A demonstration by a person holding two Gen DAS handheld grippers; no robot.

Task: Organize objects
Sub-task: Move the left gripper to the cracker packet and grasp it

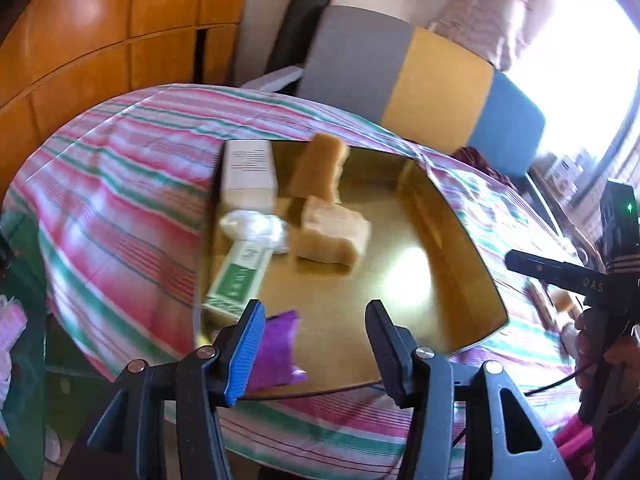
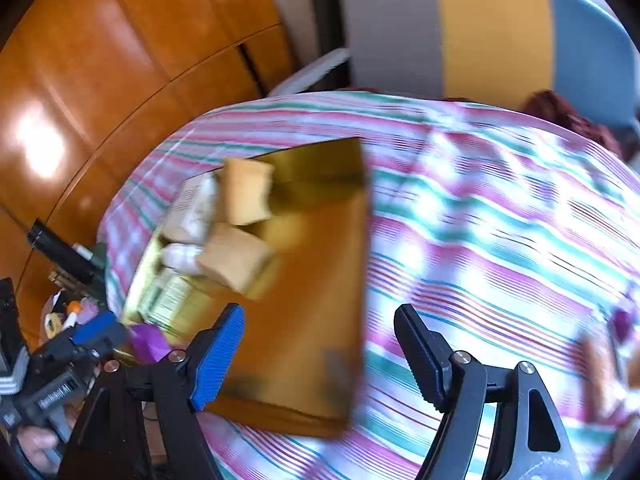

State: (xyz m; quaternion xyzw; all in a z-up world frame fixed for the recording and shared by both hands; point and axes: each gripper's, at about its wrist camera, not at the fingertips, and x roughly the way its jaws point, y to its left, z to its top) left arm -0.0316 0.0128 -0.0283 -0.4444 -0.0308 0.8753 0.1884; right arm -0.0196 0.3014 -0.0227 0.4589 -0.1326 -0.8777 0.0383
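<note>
Now | left gripper [image 1: 316, 344] tilted down over tray [image 1: 472, 280], apart, empty | right gripper [image 2: 320, 356] same

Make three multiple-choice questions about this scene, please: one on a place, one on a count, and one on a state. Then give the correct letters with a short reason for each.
1. Where does the purple packet lie?
A. inside the cardboard box, at its near edge
B. on the chair
C. on the floor

2. How many tan sponge-like blocks are in the box?
A. one
B. two
C. four

3. How do the jaws of the left tool stand?
A. shut on the purple packet
B. shut on a white box
C. apart, with nothing pressed between them

Answers:
1 A: the left wrist view shows the packet on the box floor, just past the blue pad.
2 B: one block stands upright and the other lies in front of it.
3 C: both pads are clear, and the box floor shows between them.
</note>
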